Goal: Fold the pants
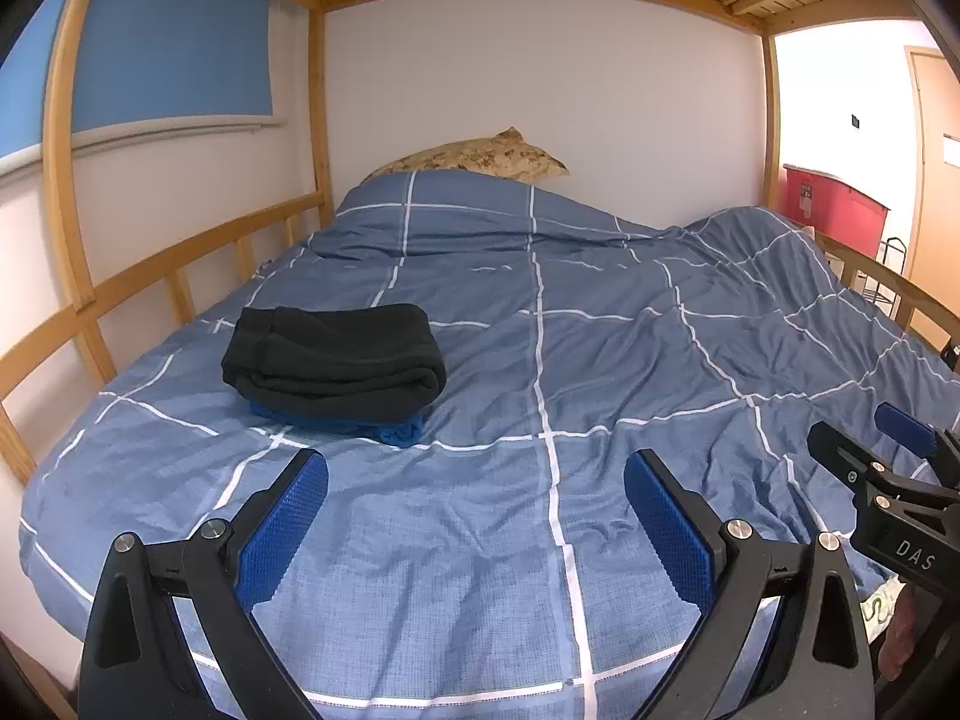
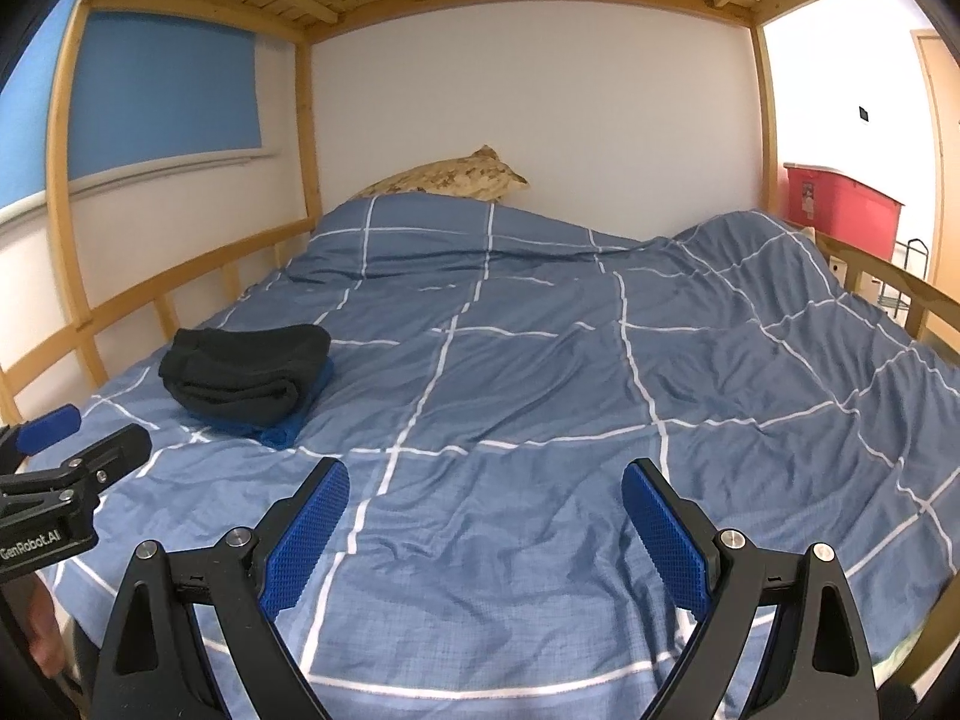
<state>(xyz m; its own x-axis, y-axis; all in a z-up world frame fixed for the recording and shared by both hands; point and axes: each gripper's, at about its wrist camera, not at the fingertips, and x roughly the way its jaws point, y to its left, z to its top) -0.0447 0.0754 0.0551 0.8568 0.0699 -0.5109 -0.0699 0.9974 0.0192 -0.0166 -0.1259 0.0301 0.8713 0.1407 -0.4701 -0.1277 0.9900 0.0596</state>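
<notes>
A folded black fleece pants bundle (image 1: 333, 360) rests on a blue folded garment (image 1: 384, 427) at ten o'clock on the blue checked duvet (image 1: 600, 360). Left gripper (image 1: 476, 516) and right gripper (image 2: 485, 522) hover released, empty. The pants look soft, light and floppy; best pinched along a thick folded edge.

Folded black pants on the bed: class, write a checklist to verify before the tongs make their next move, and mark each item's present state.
1. Black pants folded into a compact stack: ok.
2. Pants resting squarely on the blue garment beneath: ok, blue edge peeks out in front.
3. Left tongs open and empty: ok.
4. Right tongs open and empty: ok.
5. Another unfolded pair on the duvet: not ok, none visible.
6. Both tongs clear of the stack: ok.
</notes>
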